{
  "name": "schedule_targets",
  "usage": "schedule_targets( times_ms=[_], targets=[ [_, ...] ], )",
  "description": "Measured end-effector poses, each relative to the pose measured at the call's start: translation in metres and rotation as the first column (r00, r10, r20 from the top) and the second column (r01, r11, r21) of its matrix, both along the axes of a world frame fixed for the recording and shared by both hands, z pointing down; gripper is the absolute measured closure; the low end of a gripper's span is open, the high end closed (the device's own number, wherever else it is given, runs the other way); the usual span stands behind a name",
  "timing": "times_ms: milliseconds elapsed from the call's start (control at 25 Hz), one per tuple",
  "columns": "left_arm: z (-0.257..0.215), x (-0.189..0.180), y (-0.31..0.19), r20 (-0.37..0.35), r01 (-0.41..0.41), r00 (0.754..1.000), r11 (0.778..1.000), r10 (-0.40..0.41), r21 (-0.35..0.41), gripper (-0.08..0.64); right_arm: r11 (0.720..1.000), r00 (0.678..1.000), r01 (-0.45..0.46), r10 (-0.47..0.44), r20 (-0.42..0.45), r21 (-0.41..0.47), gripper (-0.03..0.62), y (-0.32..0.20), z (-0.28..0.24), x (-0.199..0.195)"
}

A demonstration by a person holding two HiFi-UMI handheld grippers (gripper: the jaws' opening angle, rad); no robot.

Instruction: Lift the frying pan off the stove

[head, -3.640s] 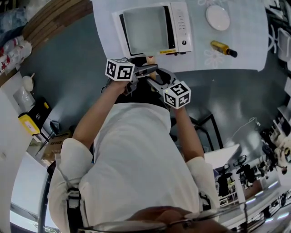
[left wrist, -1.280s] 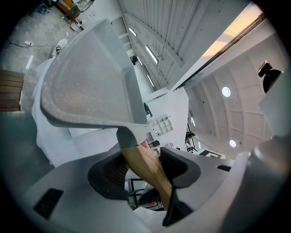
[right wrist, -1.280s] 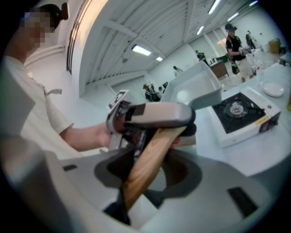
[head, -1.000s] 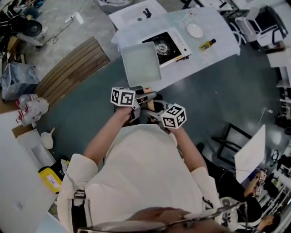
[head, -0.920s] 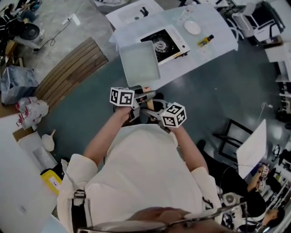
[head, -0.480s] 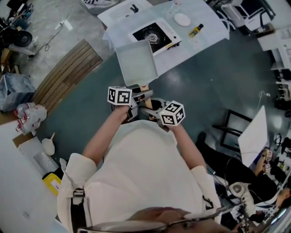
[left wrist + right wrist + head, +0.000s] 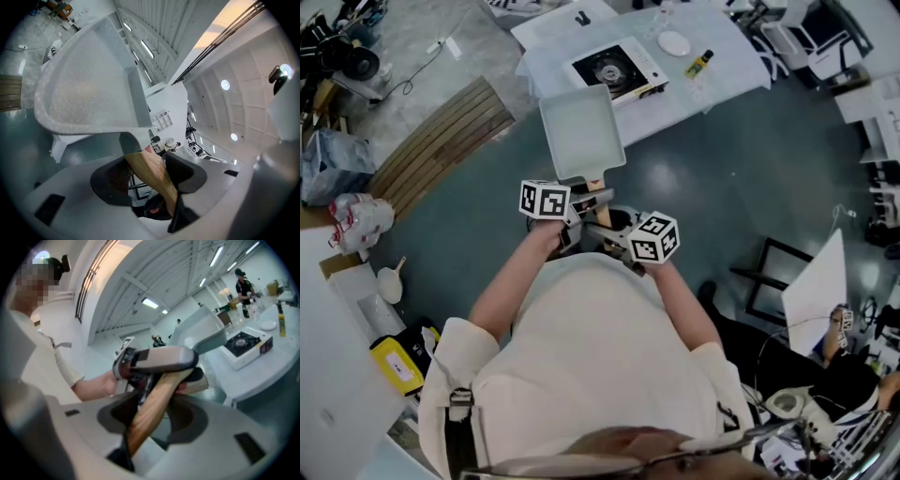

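Note:
The square grey frying pan (image 7: 581,131) hangs in the air over the dark floor, well short of the table. Its wooden handle (image 7: 602,212) runs back toward me. My left gripper (image 7: 587,199) is shut on the handle just behind the pan. My right gripper (image 7: 617,228) is shut on it further back. In the left gripper view the pan (image 7: 89,89) fills the upper left, and the handle (image 7: 149,171) passes between the dark pads. In the right gripper view the handle (image 7: 152,408) crosses the jaws, with the left gripper (image 7: 159,359) above it. The stove (image 7: 614,70) stands bare on the table.
The white-covered table (image 7: 727,56) also carries a white plate (image 7: 674,42) and a yellow bottle (image 7: 700,64). Wooden boards (image 7: 441,141) lie on the floor at the left. A black frame (image 7: 769,281) stands at the right and a yellow box (image 7: 398,361) at the lower left.
The table and stove have drawn further away toward the top of the head view. The pan, held in both grippers, has come back with me and is now off the stove.

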State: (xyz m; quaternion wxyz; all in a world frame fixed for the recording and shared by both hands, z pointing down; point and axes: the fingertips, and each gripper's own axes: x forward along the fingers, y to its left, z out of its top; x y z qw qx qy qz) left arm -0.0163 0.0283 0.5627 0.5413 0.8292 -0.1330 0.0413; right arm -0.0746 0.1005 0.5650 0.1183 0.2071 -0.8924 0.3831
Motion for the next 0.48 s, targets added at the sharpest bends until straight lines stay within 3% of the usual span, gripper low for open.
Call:
schedule_targets(
  times_ms=[480],
  targets=[
    [-0.007, 0.021, 0.045, 0.014, 0.055, 0.998, 0.998, -0.055, 0.019, 0.319, 0.998, 0.998, 0.06, -0.061, 0.026, 0.025, 0.385, 0.047, -0.007, 0.026]
  ],
)
